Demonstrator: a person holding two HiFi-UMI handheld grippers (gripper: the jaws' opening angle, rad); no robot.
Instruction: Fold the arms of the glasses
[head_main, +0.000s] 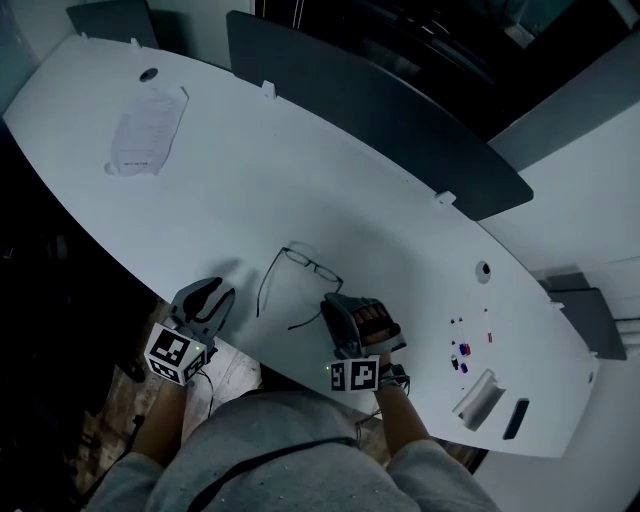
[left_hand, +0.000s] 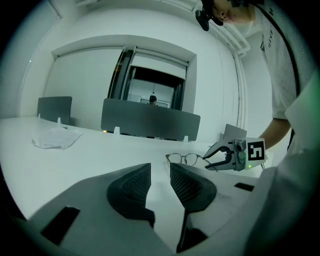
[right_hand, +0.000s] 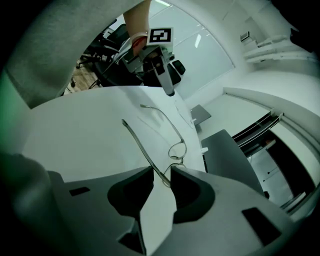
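A pair of thin dark wire-rimmed glasses (head_main: 298, 257) lies on the white table (head_main: 300, 170) with both arms spread toward me. My right gripper (head_main: 335, 303) is at the end of the glasses' right arm. In the right gripper view that arm (right_hand: 145, 150) runs between the jaws of the right gripper (right_hand: 161, 182), close to the right pad, with a gap still showing, so the jaws are open. My left gripper (head_main: 215, 290) hovers at the table's near edge, left of the glasses (left_hand: 185, 159). The left gripper (left_hand: 160, 182) is open and holds nothing.
A crumpled sheet of paper (head_main: 148, 130) lies at the far left. A dark divider panel (head_main: 380, 110) runs along the table's far side. Small coloured bits (head_main: 462, 350), a white holder (head_main: 480, 400) and a black bar (head_main: 515, 418) sit at the right.
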